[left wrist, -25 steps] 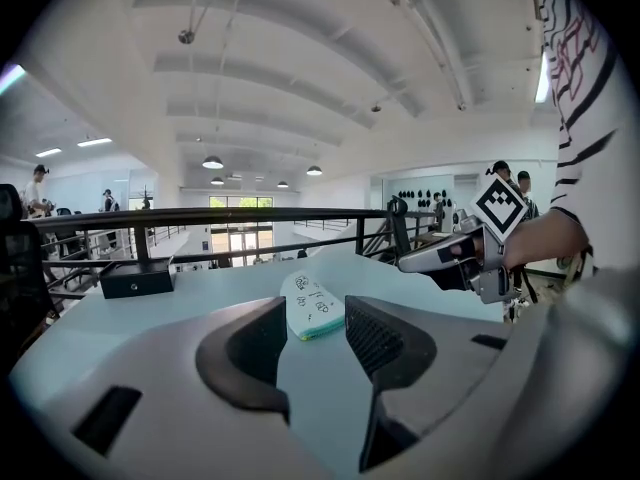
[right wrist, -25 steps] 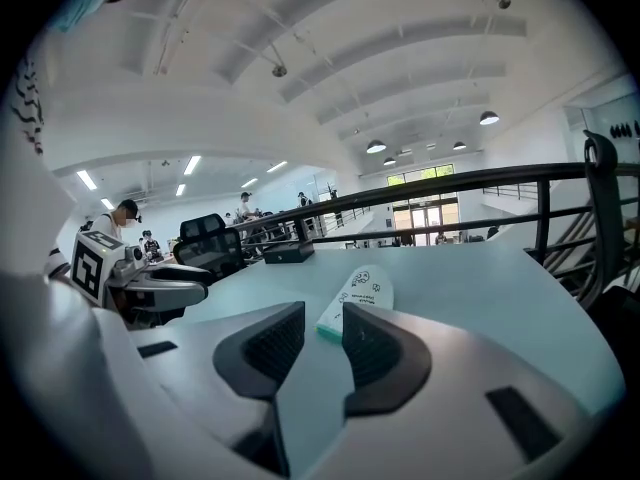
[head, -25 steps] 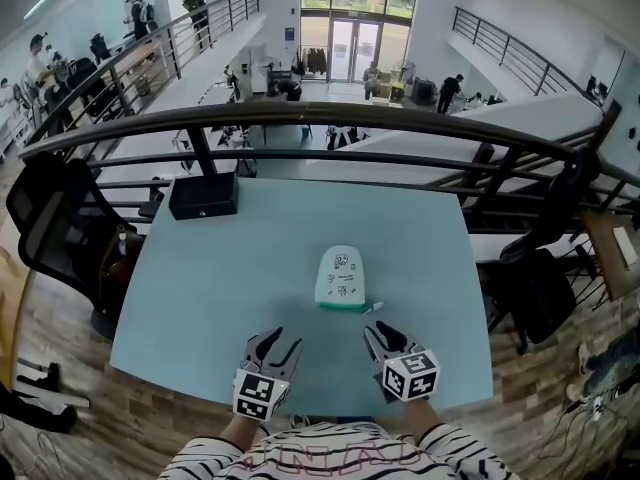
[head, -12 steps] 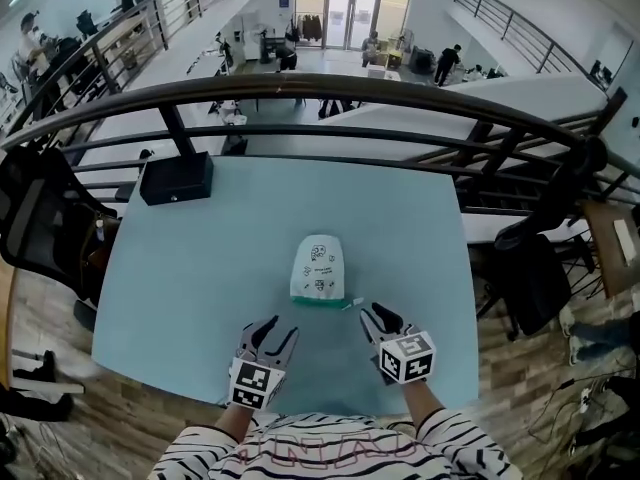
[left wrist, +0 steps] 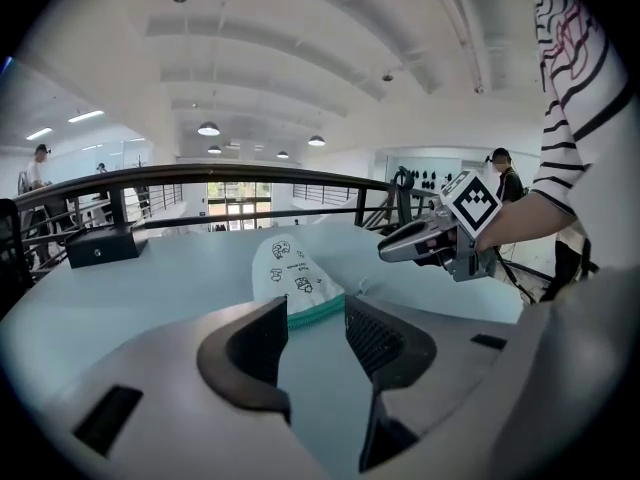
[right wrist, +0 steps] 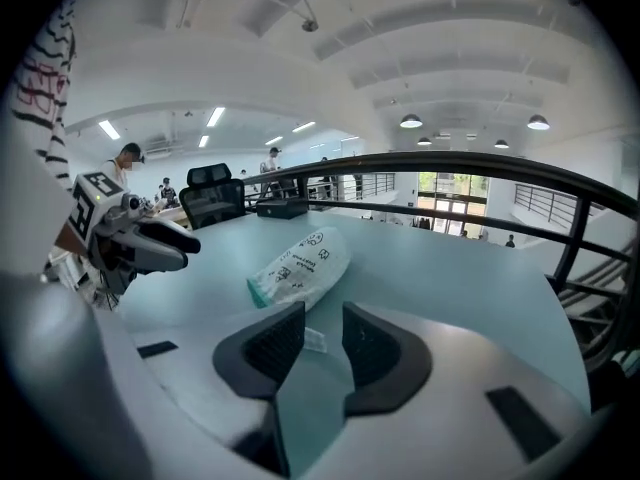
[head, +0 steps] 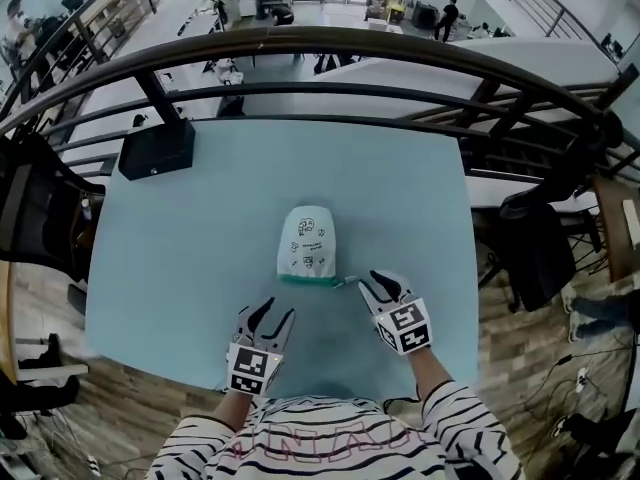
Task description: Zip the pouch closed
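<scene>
Pouch (head: pixel 306 245) on table (head: pixel 200 228), two grippers released.
Teal table; black box (head: pixel 156 149) at 10 o'clock from pouch; white printed pouch flat at centre, green zip end nearest; left gripper (head: pixel 270 311) at 7 o'clock, right gripper (head: pixel 380 280) at 4 o'clock, both jaws apart, empty; white pull tab (right wrist: pixel 308 340) just ahead of right jaws.

Striped sleeves (head: pixel 462 420), grey grippers (head: pixel 270 310) (head: pixel 375 278) (black jaws)
</scene>
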A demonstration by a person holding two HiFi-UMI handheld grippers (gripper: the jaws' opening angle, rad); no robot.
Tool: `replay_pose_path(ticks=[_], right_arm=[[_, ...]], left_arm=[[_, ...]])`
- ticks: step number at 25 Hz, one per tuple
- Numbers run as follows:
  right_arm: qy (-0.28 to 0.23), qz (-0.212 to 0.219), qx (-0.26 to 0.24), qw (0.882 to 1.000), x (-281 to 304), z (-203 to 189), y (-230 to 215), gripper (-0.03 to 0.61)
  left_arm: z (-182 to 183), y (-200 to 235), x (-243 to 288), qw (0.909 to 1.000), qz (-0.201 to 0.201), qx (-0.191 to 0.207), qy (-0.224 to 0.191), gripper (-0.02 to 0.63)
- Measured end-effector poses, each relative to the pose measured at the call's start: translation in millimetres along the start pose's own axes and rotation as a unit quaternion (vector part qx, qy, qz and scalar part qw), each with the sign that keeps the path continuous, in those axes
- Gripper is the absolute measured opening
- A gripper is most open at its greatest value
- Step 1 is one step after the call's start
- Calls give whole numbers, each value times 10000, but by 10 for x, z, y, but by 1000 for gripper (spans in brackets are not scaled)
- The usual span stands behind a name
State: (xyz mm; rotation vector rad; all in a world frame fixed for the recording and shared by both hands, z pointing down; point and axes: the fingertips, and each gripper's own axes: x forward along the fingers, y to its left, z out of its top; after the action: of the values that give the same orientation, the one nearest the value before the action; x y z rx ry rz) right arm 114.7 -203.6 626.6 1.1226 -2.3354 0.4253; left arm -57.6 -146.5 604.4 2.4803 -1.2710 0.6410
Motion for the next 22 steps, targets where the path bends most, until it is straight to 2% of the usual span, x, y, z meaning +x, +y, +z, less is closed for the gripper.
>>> replay_pose_path(ticks=[7,11,14,19,22], right_arm=[[374,649,-817,9938,308,-229,63,129],[599,1191,-1482,9799,439,-328,153,132],[726,1503,-1777,9698,496,-394,213,133],[819,1616,-1954,9639,557,-443,235,129],[797,1594,-1987,9637,536,-443,248,69]], left_arm=[[-138,-75,178,9998,-72,3,199,163],[-216,-109,251,9995,-111,-51,283,163],[-265,-104,287,9993,-129,-57,333,163],[-351,-12,337,9989,-78,-121,436,163],[-357,12,360,9989,-63,-111,453,163]])
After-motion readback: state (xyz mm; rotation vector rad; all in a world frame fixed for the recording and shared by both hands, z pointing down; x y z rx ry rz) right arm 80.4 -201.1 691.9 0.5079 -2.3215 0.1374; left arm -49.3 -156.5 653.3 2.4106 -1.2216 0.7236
